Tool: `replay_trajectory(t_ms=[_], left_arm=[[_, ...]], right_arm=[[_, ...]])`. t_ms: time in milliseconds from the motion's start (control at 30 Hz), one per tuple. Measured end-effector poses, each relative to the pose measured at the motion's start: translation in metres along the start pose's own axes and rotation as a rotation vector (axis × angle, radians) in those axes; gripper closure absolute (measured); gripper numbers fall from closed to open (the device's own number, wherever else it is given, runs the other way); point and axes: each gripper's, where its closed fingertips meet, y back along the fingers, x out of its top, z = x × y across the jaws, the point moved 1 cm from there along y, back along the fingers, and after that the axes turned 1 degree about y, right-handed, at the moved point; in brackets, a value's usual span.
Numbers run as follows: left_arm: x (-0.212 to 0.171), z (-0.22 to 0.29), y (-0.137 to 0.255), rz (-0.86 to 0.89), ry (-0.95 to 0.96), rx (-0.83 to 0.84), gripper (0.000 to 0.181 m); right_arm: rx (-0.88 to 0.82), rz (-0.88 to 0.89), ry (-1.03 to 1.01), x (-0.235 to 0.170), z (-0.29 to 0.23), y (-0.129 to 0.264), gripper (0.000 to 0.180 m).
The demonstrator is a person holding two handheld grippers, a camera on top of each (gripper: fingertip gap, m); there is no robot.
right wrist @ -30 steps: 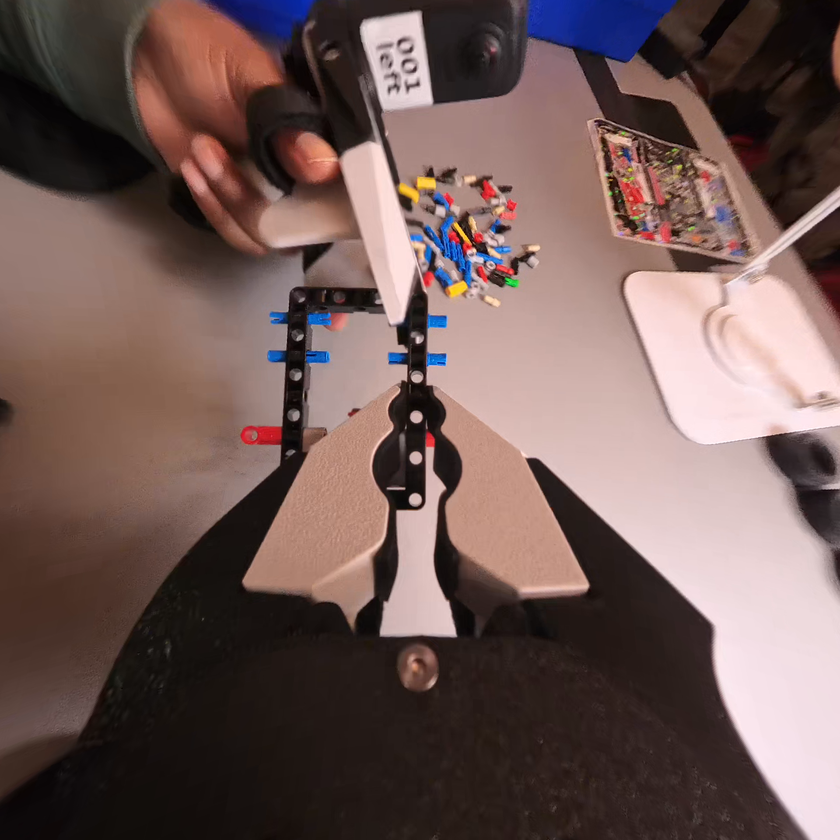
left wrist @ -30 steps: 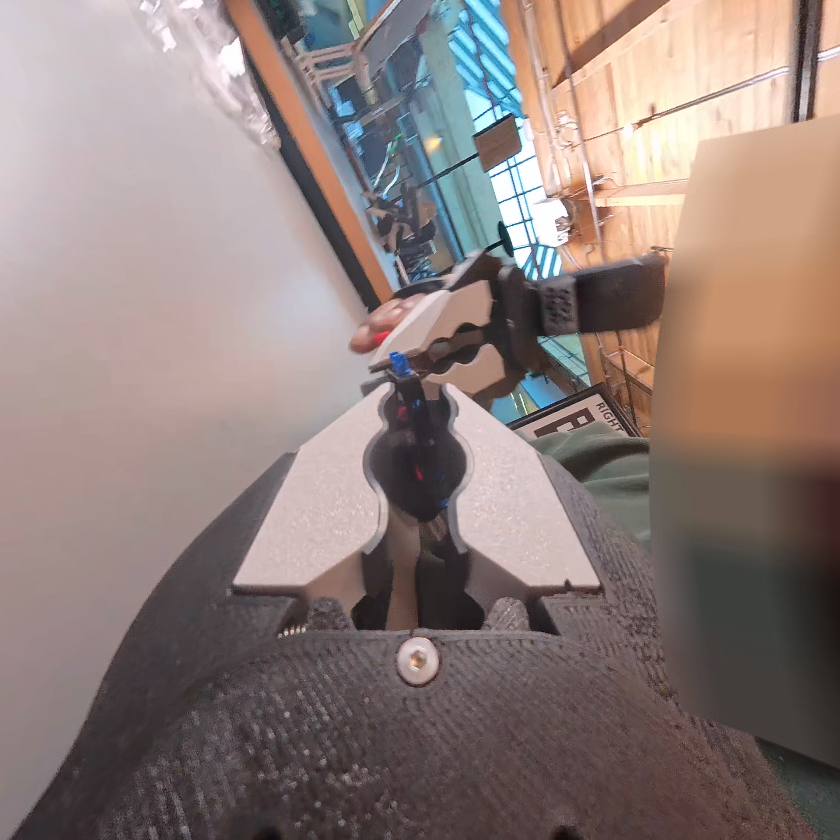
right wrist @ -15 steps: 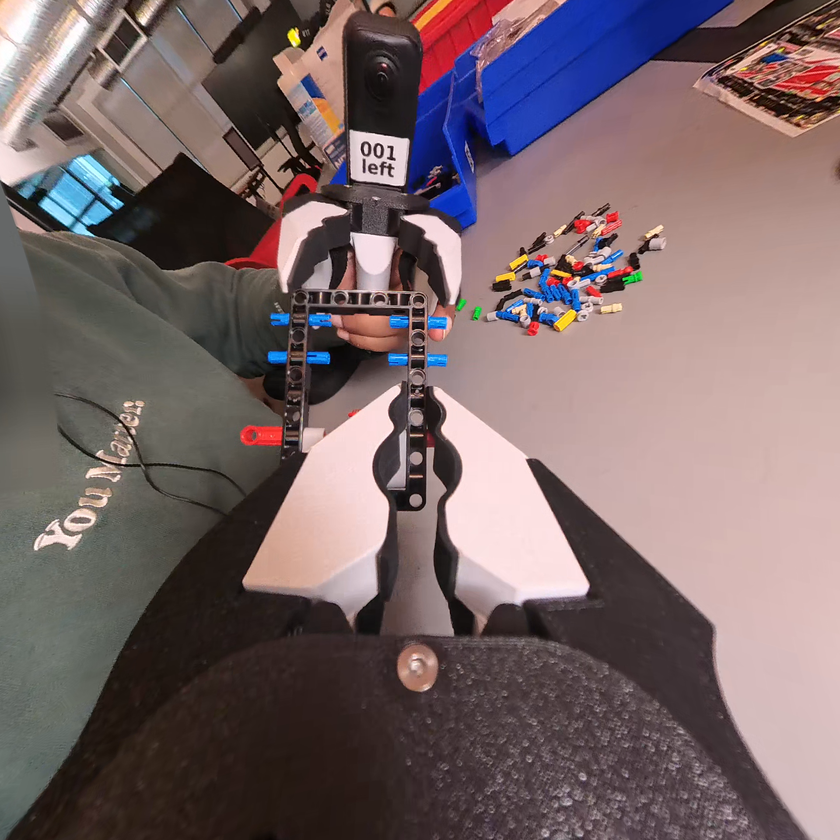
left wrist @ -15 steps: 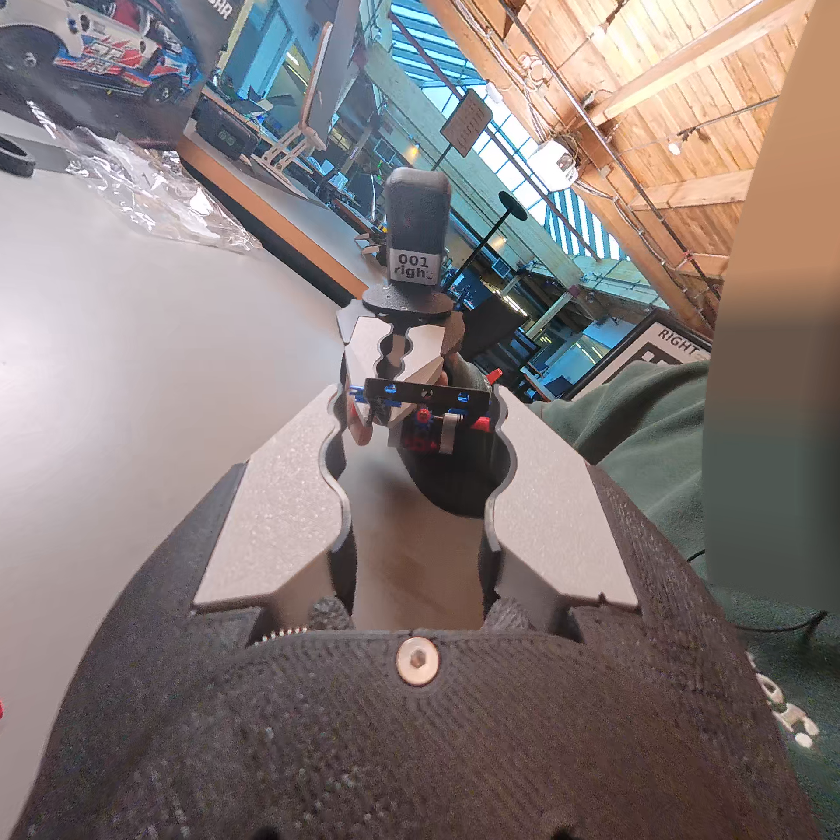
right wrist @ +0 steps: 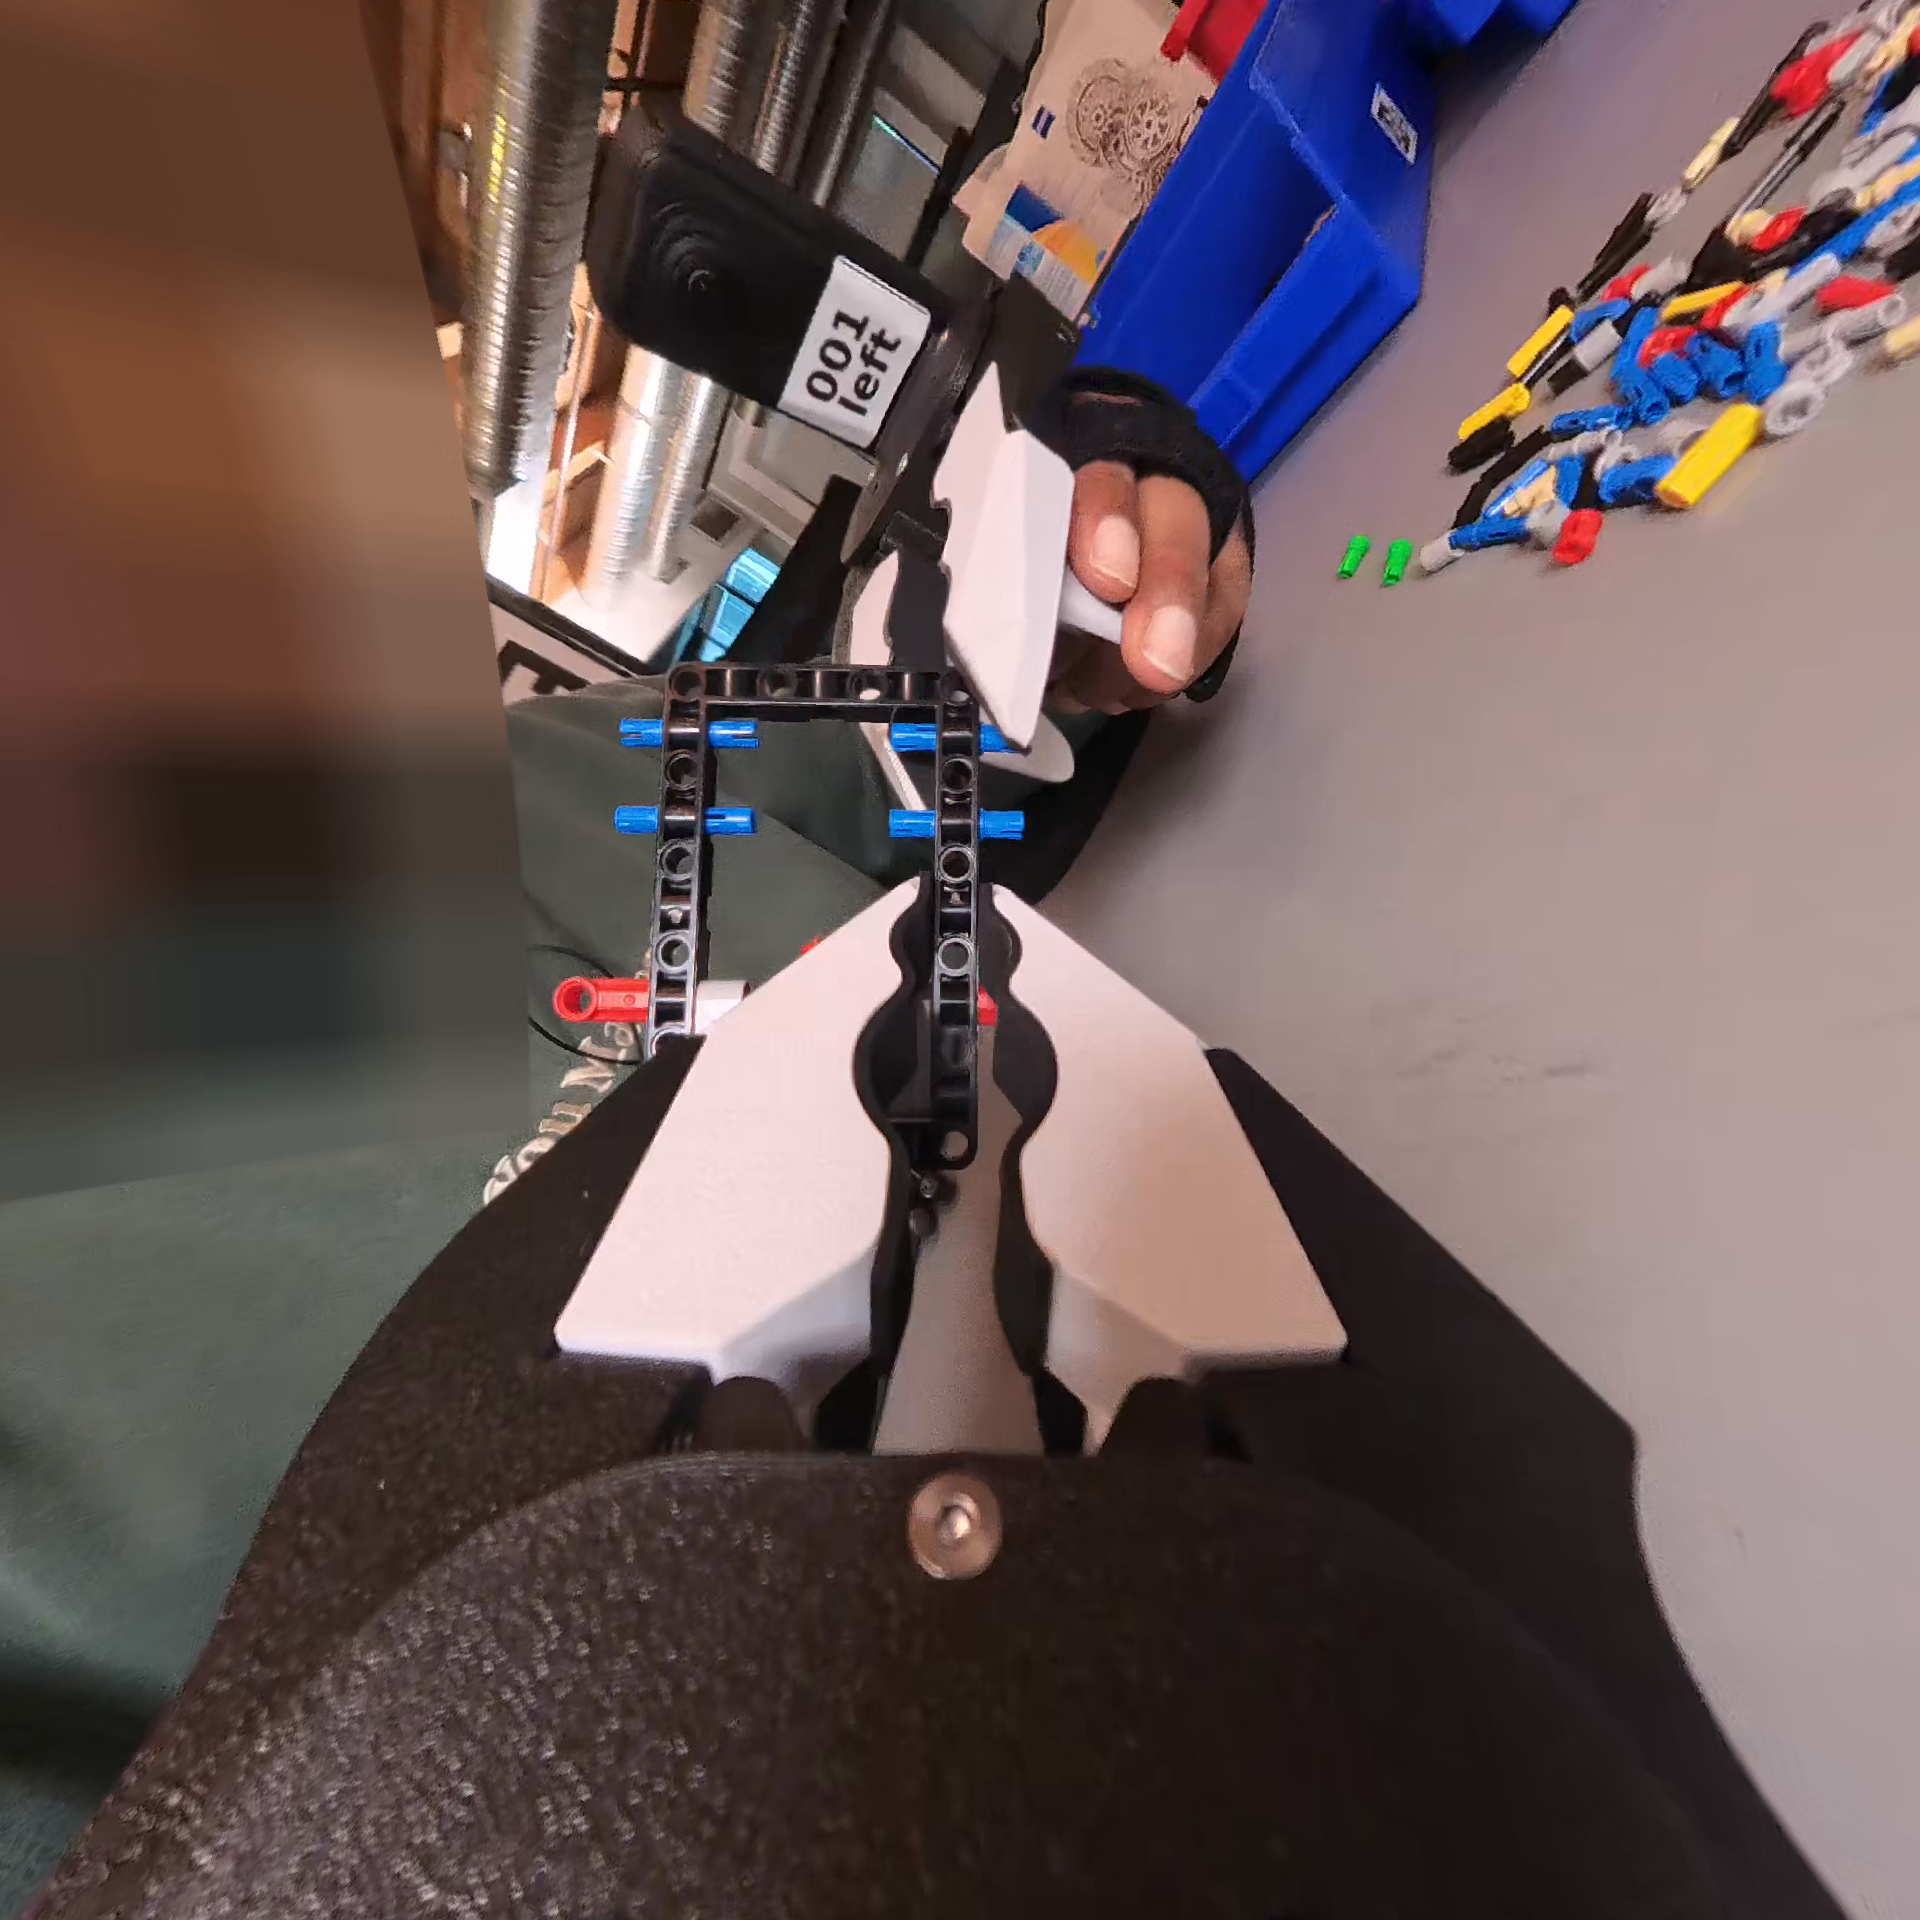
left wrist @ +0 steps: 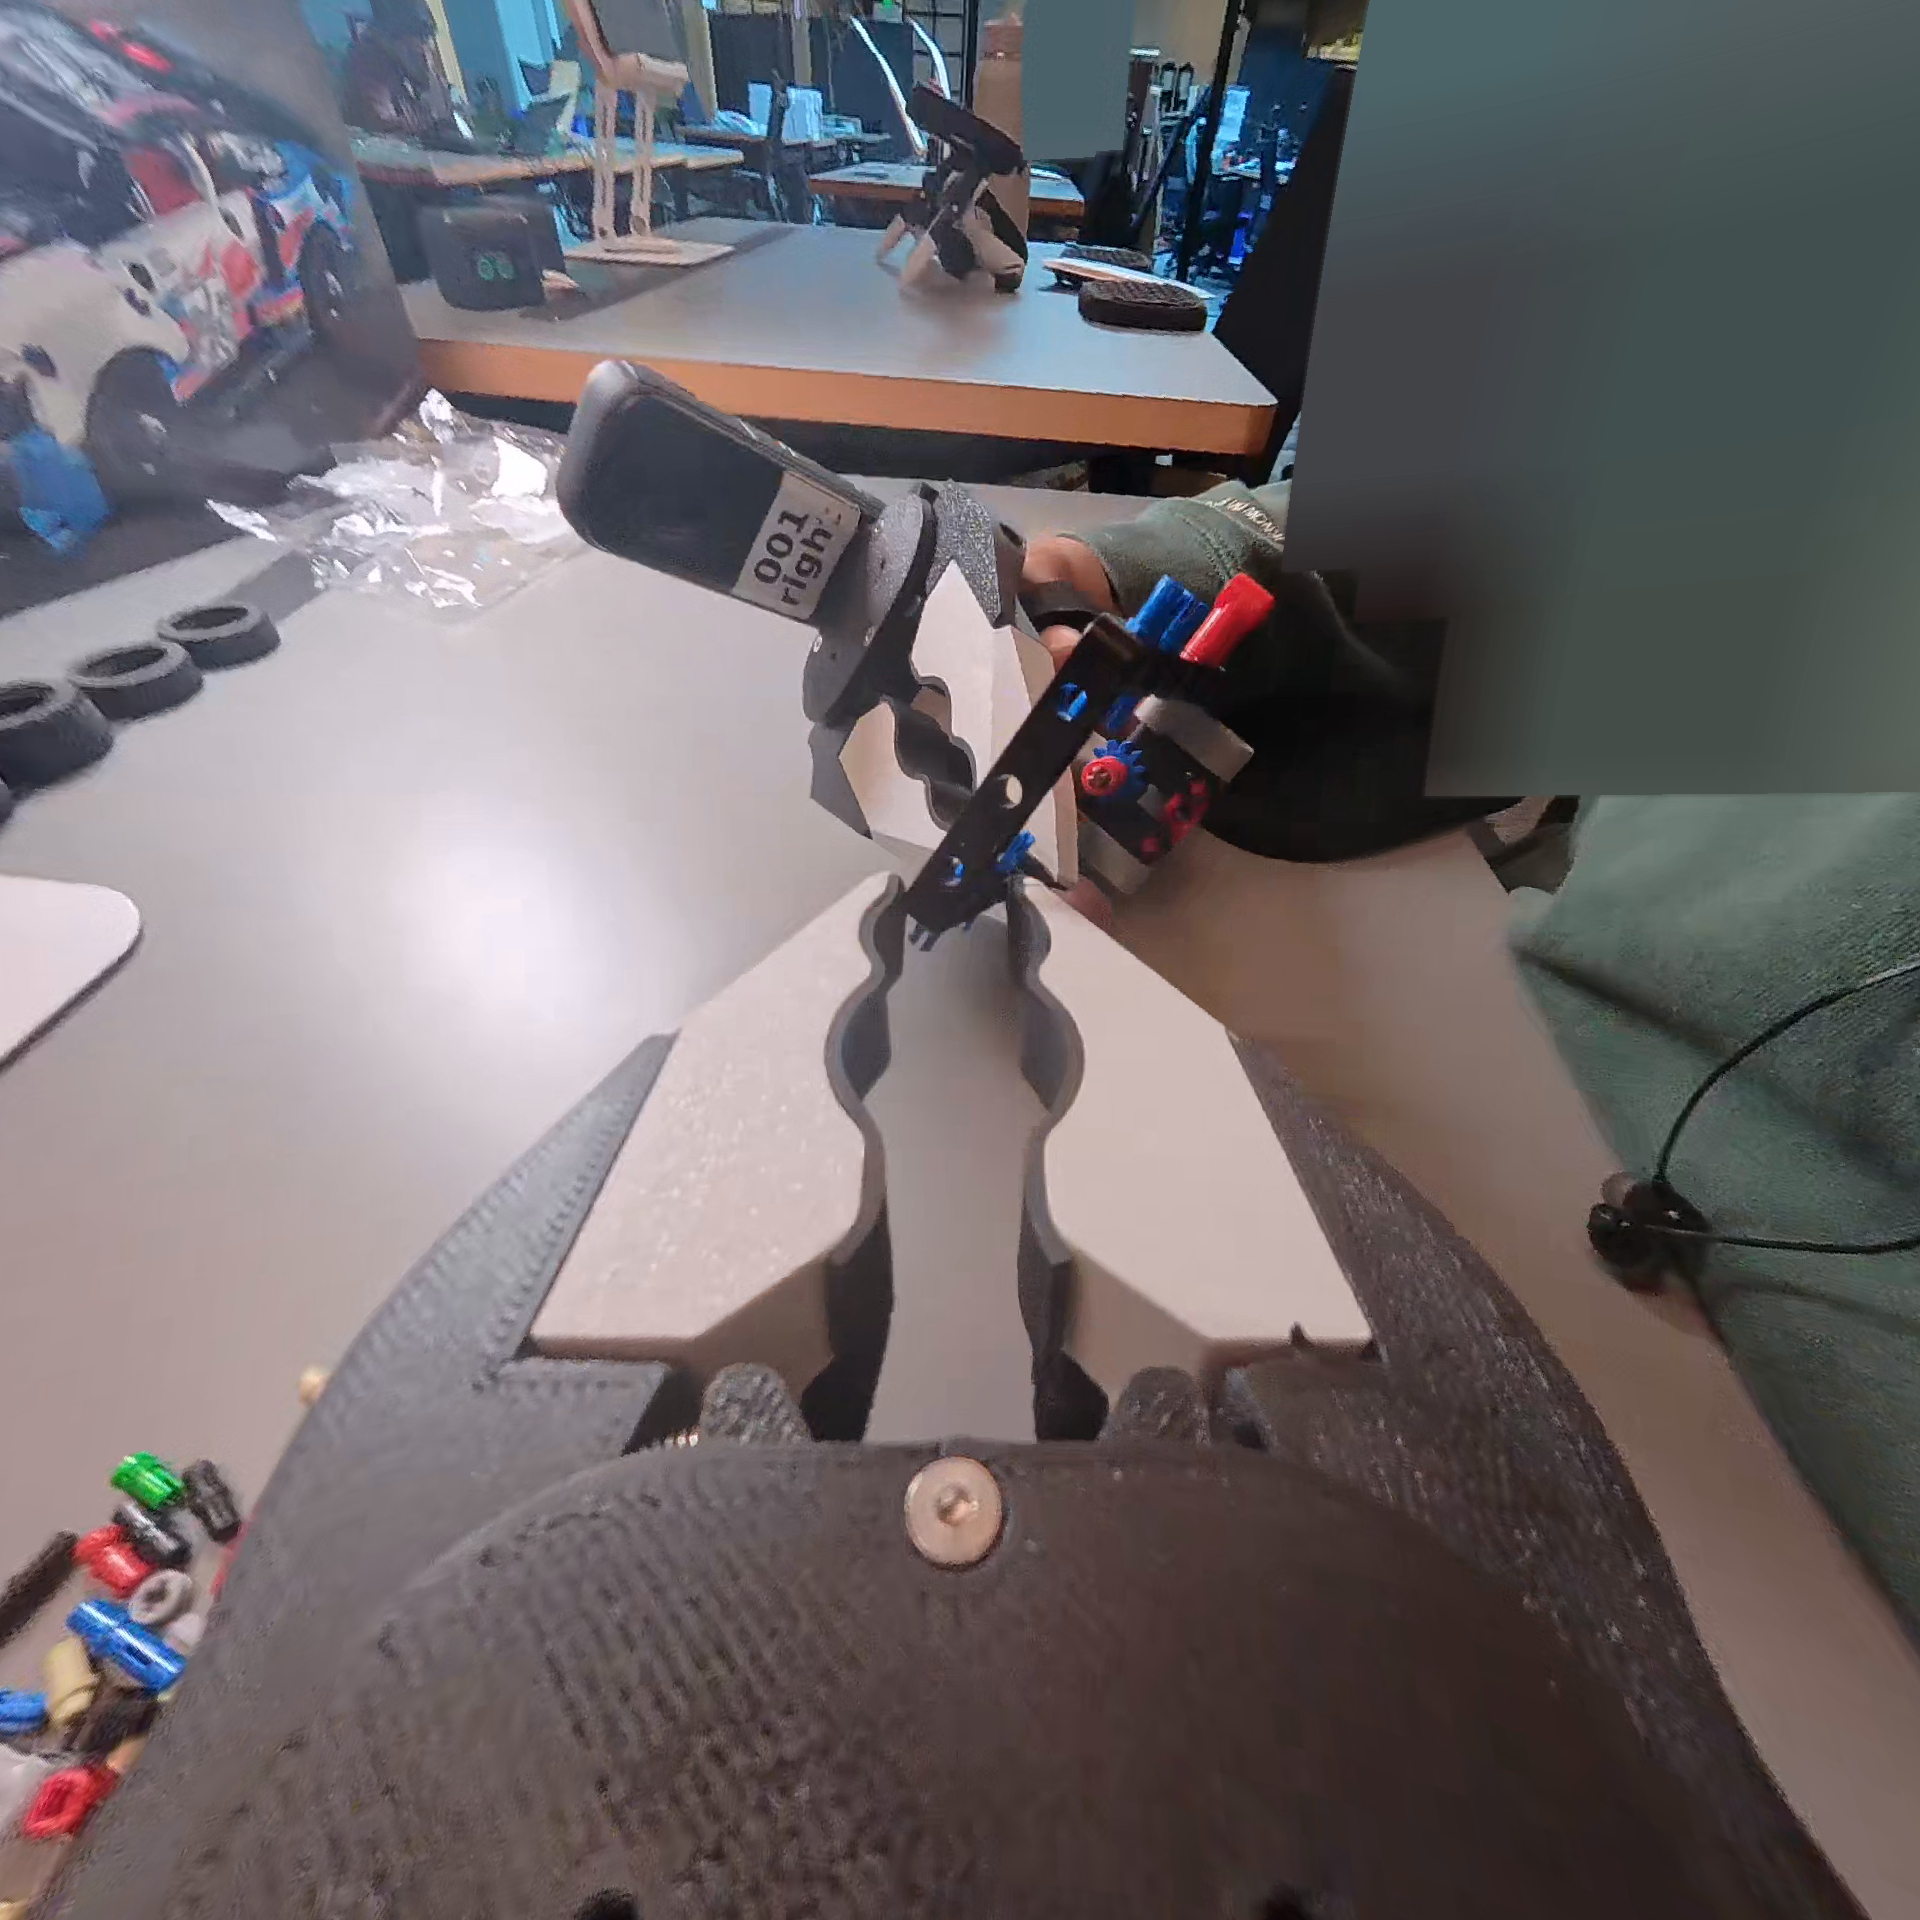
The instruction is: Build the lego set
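A black lego frame (right wrist: 681, 862) with blue pins and a red pin (right wrist: 603, 1000) is held up in the air. My right gripper (right wrist: 954, 894) is shut on the frame's right beam. My left gripper (left wrist: 954, 899) has its tips closed on the frame's far corner, by a blue pin. In the left wrist view the frame (left wrist: 1039, 748) runs up and away, edge on, with a grey, red and blue gear block (left wrist: 1164, 790) on it, and the right gripper (left wrist: 987, 831) is behind it. In the right wrist view the left gripper (right wrist: 1029, 743) meets the frame's upper right corner.
A pile of loose coloured pieces (right wrist: 1683, 343) lies on the grey table, with two green pins (right wrist: 1371, 556) beside it. Blue bins (right wrist: 1299, 239) stand behind. Black tyres (left wrist: 135, 675), crumpled plastic wrap (left wrist: 416, 509) and a white pad (left wrist: 52, 956) lie left. The person's green jumper (left wrist: 1714, 1039) is close right. Less than 4 cm separates the two grippers' tips.
My left gripper was wide open in front of the frame half a second ago; its jaws have now closed on the frame's corner. Both grippers have tilted. My right gripper kept its hold.
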Motion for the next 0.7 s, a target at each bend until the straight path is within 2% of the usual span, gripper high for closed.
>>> replay_trajectory(t_ms=[100,200,300,400,600,700], left_arm=[[-0.005,-0.004,0.001,-0.029,0.130,-0.034,0.166],[-0.008,-0.011,0.002,-0.024,0.347,-0.055,0.170],[-0.009,-0.015,0.002,0.027,0.599,-0.109,0.173],[-0.010,-0.017,0.003,0.058,0.708,-0.146,0.174],[-0.013,-0.023,0.003,0.101,0.851,-0.167,0.175],[-0.016,-0.031,0.004,0.136,0.938,-0.146,0.175]], right_arm=[[-0.006,0.025,-0.032,0.002,0.006,0.002,0.175],[-0.073,0.146,-0.022,0.020,0.016,0.017,0.170],[-0.171,0.235,0.083,0.036,0.019,0.042,0.165],[-0.243,0.333,0.201,0.054,0.010,0.067,0.162],[-0.412,0.311,0.427,0.058,0.003,0.083,0.151],[-0.554,0.220,0.587,0.054,0.003,0.081,0.129]])
